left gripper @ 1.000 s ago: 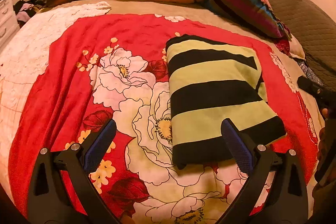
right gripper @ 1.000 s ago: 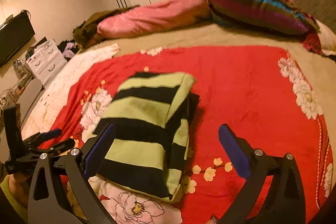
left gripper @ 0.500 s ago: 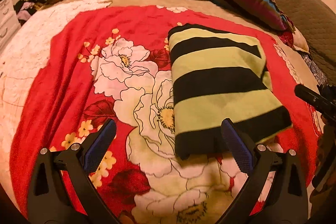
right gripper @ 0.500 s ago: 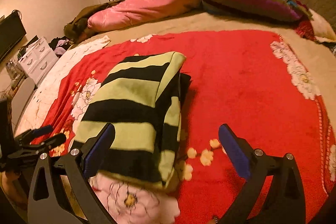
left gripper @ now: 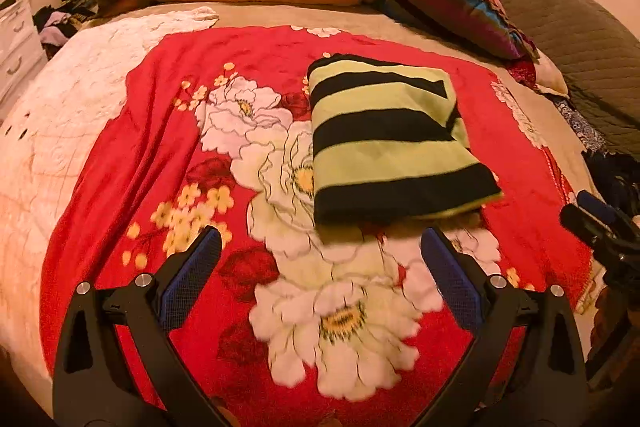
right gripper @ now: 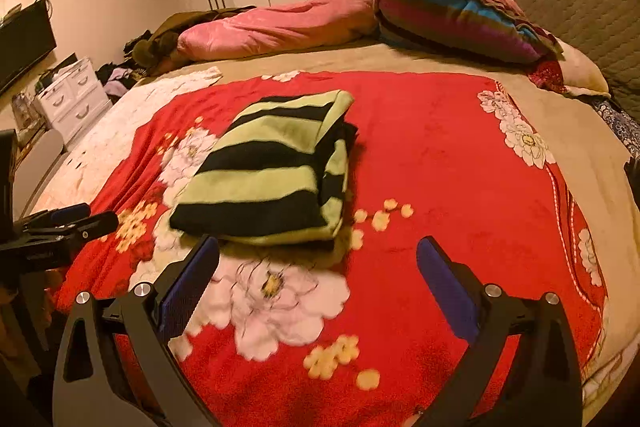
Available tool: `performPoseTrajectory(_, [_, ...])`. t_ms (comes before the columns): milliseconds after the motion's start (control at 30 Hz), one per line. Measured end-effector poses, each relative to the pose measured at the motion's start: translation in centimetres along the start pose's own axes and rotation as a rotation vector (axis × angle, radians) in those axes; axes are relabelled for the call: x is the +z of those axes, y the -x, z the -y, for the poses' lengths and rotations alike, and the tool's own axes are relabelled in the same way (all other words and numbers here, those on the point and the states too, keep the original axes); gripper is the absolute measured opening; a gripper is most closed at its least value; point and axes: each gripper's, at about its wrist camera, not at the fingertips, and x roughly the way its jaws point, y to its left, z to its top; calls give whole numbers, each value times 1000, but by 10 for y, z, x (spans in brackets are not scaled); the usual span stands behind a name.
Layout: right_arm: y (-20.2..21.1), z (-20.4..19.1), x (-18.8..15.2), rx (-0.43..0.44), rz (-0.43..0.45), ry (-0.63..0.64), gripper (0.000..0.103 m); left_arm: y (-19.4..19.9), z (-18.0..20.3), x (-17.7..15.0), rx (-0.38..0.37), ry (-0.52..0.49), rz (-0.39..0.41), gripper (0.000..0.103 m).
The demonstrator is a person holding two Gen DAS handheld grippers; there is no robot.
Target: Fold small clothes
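Green-and-black striped knit garment (left gripper: 384, 143): folded into a compact rectangle on the red floral blanket (right gripper: 440, 155) — this piece looks done.
Your jaws: both pairs wide, empty.
Left: another garment — none visible.

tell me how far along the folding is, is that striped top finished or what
Done: the green-and-black striped knit top lies as a compact folded rectangle on the red floral blanket. In hand: nothing; the left gripper and right gripper are both open and empty, short of the top's near edge. Left: no other loose garment shows on the blanket; whether the dark clothes heap beside the bed is part of the job is unclear.
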Motion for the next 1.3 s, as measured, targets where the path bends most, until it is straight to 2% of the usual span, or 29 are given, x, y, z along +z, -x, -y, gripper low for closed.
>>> performPoseTrajectory(433, [13,-21,-31,-5,-67,-14,99,33,-2,-36,-1,18,1,94])
performPoseTrajectory(833, [15,-31,-35,-5,-87,15,99,35,-5,-38,2,51,-9,94])
performPoseTrajectory(1300, [16,-36,-31,-6,-89,24,99,38,-6,-39,44,57,-10,94])
